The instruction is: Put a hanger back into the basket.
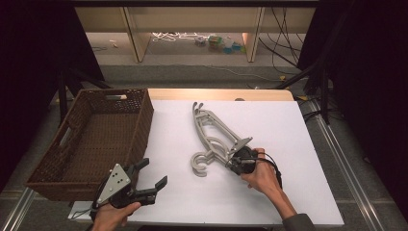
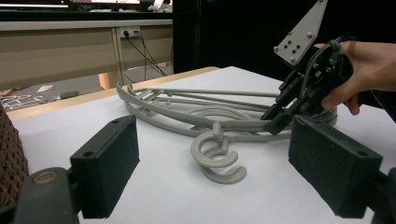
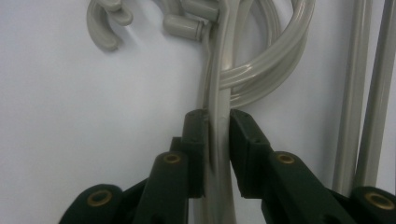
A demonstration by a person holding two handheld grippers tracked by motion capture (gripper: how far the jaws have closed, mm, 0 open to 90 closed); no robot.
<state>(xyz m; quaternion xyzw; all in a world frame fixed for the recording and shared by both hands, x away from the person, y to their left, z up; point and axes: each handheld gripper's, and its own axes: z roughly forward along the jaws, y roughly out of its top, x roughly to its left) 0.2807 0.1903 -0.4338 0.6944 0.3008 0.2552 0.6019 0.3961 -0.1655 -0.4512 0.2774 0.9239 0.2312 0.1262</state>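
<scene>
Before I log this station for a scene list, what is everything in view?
Hangers: a stack, exact count unclear, grey, middle of the table.
Basket: one, brown wicker, left edge of the table.
Table: one, white top.
Cables: several, black, on the floor beyond.
Left hand-held gripper: one, black, jaws open, beside the basket.
Right hand-held gripper: one, black, shut on the hangers.
</scene>
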